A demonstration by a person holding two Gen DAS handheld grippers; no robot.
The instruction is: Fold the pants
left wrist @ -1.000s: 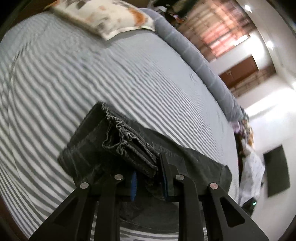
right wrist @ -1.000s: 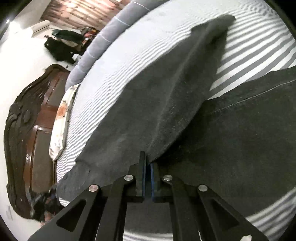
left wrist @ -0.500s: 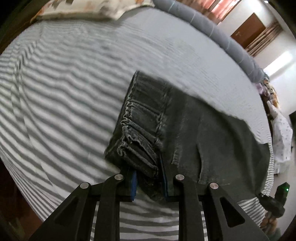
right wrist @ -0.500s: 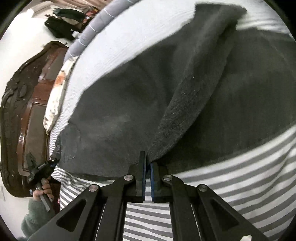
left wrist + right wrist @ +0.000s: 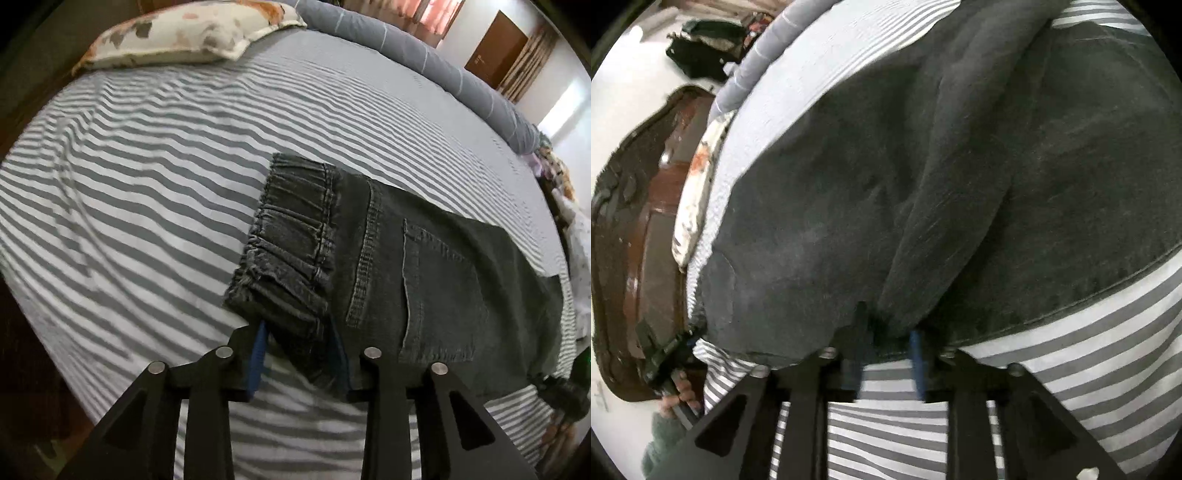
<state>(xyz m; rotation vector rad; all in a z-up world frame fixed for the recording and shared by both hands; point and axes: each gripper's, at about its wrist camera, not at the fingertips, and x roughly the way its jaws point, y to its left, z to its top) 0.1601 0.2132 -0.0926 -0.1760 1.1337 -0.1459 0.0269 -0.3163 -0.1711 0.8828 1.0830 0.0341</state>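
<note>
Dark grey denim pants (image 5: 424, 266) lie flat on the striped bed sheet (image 5: 129, 192), elastic waistband (image 5: 295, 236) toward the left, a back pocket facing up. My left gripper (image 5: 299, 354) is open, its jaws spread around the near corner of the waistband. In the right wrist view the pants (image 5: 923, 184) fill most of the frame, with a long ridge of cloth running away from me. My right gripper (image 5: 886, 354) is open at the near edge of the cloth, the fabric lying loose between the jaws.
A flowered pillow (image 5: 184, 37) and a grey bolster (image 5: 424, 55) lie at the far side of the bed. A dark wooden headboard (image 5: 635, 221) stands at the left. The other gripper and hand (image 5: 672, 373) show at the bed's edge.
Both grippers have opened and let go of the pants. The pants have come down from a lifted bunch to lie flat on the sheet.
</note>
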